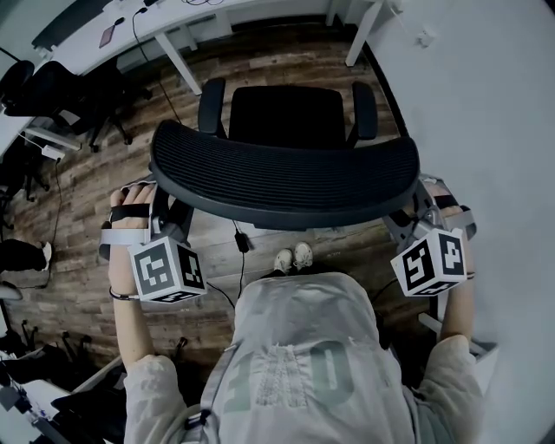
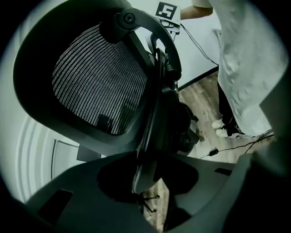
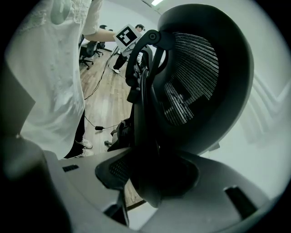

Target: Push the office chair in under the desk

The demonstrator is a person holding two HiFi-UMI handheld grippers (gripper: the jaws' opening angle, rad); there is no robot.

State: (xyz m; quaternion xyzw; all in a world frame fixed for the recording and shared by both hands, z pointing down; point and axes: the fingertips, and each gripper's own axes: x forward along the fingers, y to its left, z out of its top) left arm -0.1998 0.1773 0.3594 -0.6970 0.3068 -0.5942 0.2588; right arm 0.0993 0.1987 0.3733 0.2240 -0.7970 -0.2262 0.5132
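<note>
Office chair, black, with a curved mesh backrest [image 1: 286,178]: it stands on the wood floor just in front of the person, its seat [image 1: 286,114] facing the white desk [image 1: 165,24] but not yet under it.

Nearest, a black power brick on a cable [image 1: 242,240] lies on the floor just below the backrest; a caster could snag it.

The left gripper [image 1: 166,217] and right gripper [image 1: 409,218] are each clamped on an opposite end of the backrest's rim, and each gripper view shows the frame edge pinched between closed jaws. With so narrow a bite, a jaw may slip off under a hard shove. Uneven pressure would probably swivel the chair rather than roll it straight.

Farther on, the left armrest [image 1: 211,106] and right armrest [image 1: 364,109] are the widest parts. The bay between the slanted white desk legs [image 1: 179,62] looks wide enough, but the armrests might strike the desk's edge; I cannot tell its height. A pale wall [image 1: 486,113] runs close on the right, so drift that way is the risk. To the left the floor is open as far as some other dark chairs [image 1: 91,104].
</note>
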